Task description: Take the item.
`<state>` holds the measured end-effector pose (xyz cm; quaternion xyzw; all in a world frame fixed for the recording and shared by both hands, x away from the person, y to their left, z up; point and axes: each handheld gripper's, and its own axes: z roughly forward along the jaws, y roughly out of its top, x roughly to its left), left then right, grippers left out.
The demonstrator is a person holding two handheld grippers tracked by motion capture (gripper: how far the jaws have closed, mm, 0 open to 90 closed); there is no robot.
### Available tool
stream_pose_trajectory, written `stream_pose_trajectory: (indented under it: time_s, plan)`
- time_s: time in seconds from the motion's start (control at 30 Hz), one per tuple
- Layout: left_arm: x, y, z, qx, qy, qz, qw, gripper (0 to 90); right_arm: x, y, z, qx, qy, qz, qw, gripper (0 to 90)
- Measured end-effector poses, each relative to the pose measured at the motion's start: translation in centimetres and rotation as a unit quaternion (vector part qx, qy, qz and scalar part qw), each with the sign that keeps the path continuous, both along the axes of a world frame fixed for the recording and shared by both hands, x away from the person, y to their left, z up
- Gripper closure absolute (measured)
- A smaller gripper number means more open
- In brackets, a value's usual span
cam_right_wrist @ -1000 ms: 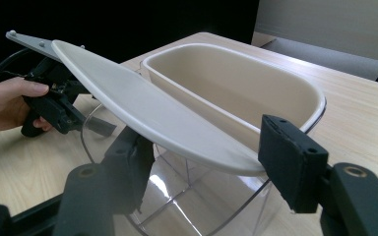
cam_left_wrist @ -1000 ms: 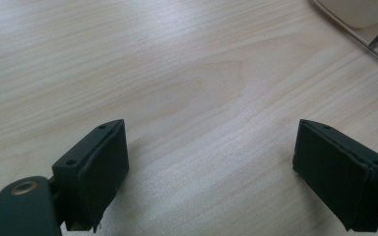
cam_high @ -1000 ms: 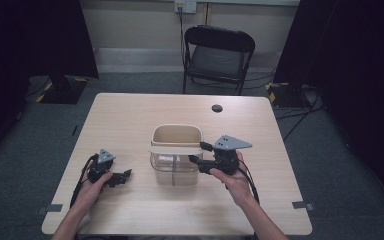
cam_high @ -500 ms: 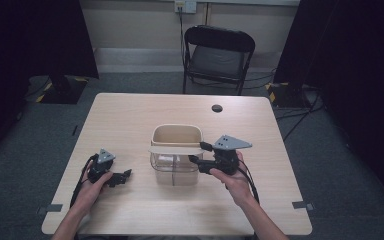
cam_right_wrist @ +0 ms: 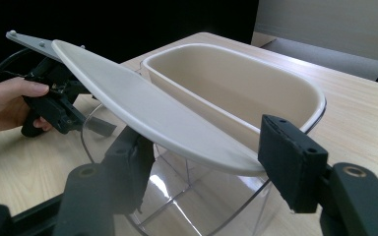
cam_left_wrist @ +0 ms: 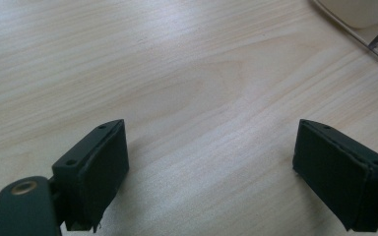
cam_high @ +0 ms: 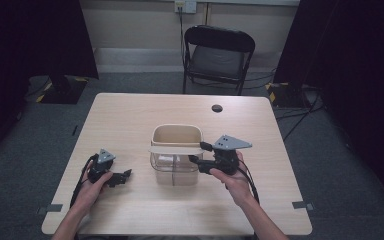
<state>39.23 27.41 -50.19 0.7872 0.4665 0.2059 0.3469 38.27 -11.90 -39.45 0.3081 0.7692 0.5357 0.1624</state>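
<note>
A clear plastic container (cam_high: 174,172) with a beige inner tub (cam_high: 176,134) stands mid-table. A beige lid flap (cam_high: 175,148) lies across its near half, tilted up. My right gripper (cam_high: 200,153) reaches in from the container's right, and its jaws are shut on the end of that flap. In the right gripper view the flap (cam_right_wrist: 152,113) runs between the two black jaws of the right gripper (cam_right_wrist: 206,167), above the tub (cam_right_wrist: 236,88) and the clear wall (cam_right_wrist: 192,196). My left gripper (cam_high: 122,176) rests on the table left of the container. It is open, with only bare wood between the jaws of the left gripper (cam_left_wrist: 211,172).
A small black round object (cam_high: 217,108) lies near the table's far edge. A black folding chair (cam_high: 219,52) stands behind the wooden table (cam_high: 130,115). The other hand and the left gripper (cam_right_wrist: 76,120) appear beyond the flap.
</note>
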Motion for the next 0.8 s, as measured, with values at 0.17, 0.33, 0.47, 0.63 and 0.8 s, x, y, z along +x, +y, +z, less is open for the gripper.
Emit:
stream_pose_trajectory:
  time_s: [0.17, 0.33, 0.47, 0.63, 0.8]
  plan:
    - [0.00, 0.00, 0.00, 0.000, 0.000, 0.000, 1.0000, 13.0, 0.00, 0.00, 0.00, 0.000, 0.000, 0.000, 1.0000, 38.6]
    - [0.00, 0.00, 0.00, 0.000, 0.000, 0.000, 1.0000, 13.0, 0.01, 0.00, 0.00, 0.000, 0.000, 0.000, 1.0000, 38.6]
    - [0.00, 0.00, 0.00, 0.000, 0.000, 0.000, 1.0000, 13.0, 0.02, 0.00, 0.01, 0.000, 0.000, 0.000, 1.0000, 38.6]
    - [0.01, 0.02, 0.01, 0.002, -0.001, 0.000, 1.0000, 13.0, 0.00, 0.01, 0.01, 0.000, 0.000, 0.000, 1.0000, 38.7]
    - [0.00, 0.00, 0.00, 0.000, 0.000, 0.000, 1.0000, 13.0, 0.01, 0.02, 0.00, 0.000, 0.000, 0.000, 1.0000, 38.6]
